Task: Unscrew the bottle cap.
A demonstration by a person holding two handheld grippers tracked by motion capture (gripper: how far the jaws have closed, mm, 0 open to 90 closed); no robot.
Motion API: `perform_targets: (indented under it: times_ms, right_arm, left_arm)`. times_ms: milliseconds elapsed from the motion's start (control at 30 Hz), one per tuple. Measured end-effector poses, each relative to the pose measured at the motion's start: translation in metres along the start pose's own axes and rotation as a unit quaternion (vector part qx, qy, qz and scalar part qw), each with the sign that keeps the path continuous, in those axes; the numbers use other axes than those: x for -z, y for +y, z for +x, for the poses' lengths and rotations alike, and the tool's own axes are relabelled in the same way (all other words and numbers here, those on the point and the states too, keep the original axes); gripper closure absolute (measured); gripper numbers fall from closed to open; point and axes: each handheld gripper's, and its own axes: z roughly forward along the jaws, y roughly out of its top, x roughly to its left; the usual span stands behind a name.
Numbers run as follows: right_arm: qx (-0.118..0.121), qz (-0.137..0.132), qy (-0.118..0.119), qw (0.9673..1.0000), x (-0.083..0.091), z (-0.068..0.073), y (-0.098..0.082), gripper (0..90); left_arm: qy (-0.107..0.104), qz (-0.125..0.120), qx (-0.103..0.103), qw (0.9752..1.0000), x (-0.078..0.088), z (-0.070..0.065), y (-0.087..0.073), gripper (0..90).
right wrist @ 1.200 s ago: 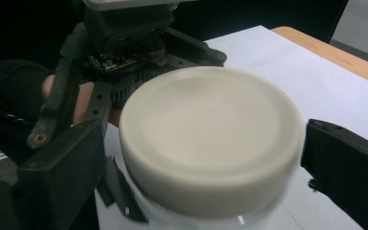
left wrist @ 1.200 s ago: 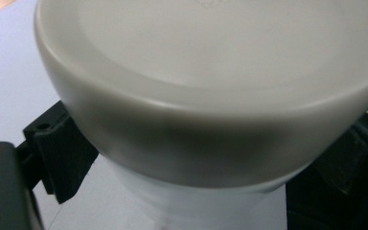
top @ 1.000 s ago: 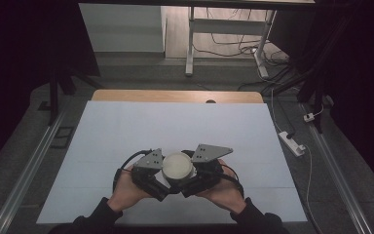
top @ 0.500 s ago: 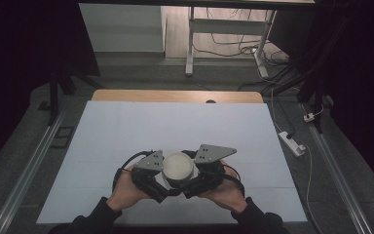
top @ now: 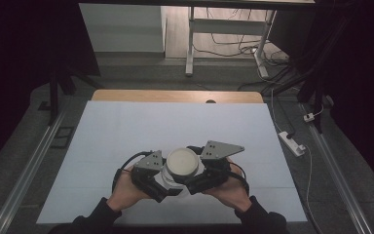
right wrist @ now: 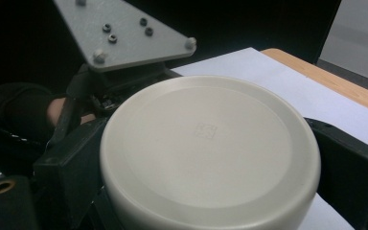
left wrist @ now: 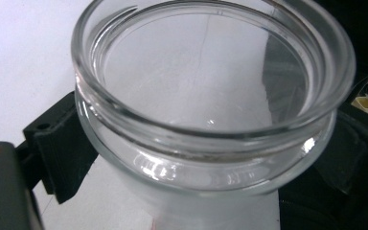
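Jar (left wrist: 206,143): clear glass, thick rolled rim, open mouth, empty, clamped between black jaws near the worktop's (top: 126,126) front edge.
Lid (right wrist: 206,148): round, cream, smooth, flat-topped, gripped at its sides directly above the jar.

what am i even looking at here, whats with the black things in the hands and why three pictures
A person sits at a table covered with a pale sheet. Each hand holds a hand-operated tool with two black jaws: the left gripper and the right gripper. There is no robot arm.

The wide picture comes from a fixed camera above the person, looking forward and down. The other two come from small cameras riding on the grippers, so they show very close views.

Between the tools is a clear glass jar. The left gripper's camera shows its open mouth with black jaws at either side of its body; it looks empty. The right gripper's camera shows a round cream lid clamped between its jaws. From above, the lid sits right over the jar; whether it touches the rim I cannot tell.
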Motion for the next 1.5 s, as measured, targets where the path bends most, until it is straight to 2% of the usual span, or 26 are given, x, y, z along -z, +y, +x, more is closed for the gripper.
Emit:
perform_targets:
  times_ms: [233,700,1100,1500]
  right_arm:
    - [-0.006,-0.003,-0.016,0.9999,0.006,-0.005,0.002,7.4]
    - [-0.016,-0.005,-0.027,0.9995,0.009,-0.014,0.003,7.4]
    - [-0.029,-0.008,-0.046,0.9985,0.011,-0.029,0.004,7.4]
    - [-0.031,-0.010,-0.069,0.9971,0.009,-0.043,0.007,7.4]
  left_arm:
    - [0.002,-0.005,0.003,1.0000,0.003,-0.001,-0.002,7.8]
    - [-0.002,-0.012,0.004,0.9999,0.009,-0.008,-0.003,7.8]
    - [-0.001,-0.012,0.004,0.9999,0.010,-0.009,-0.004,7.8]
    - [-0.002,-0.013,0.008,0.9999,0.011,-0.010,-0.006,7.7]
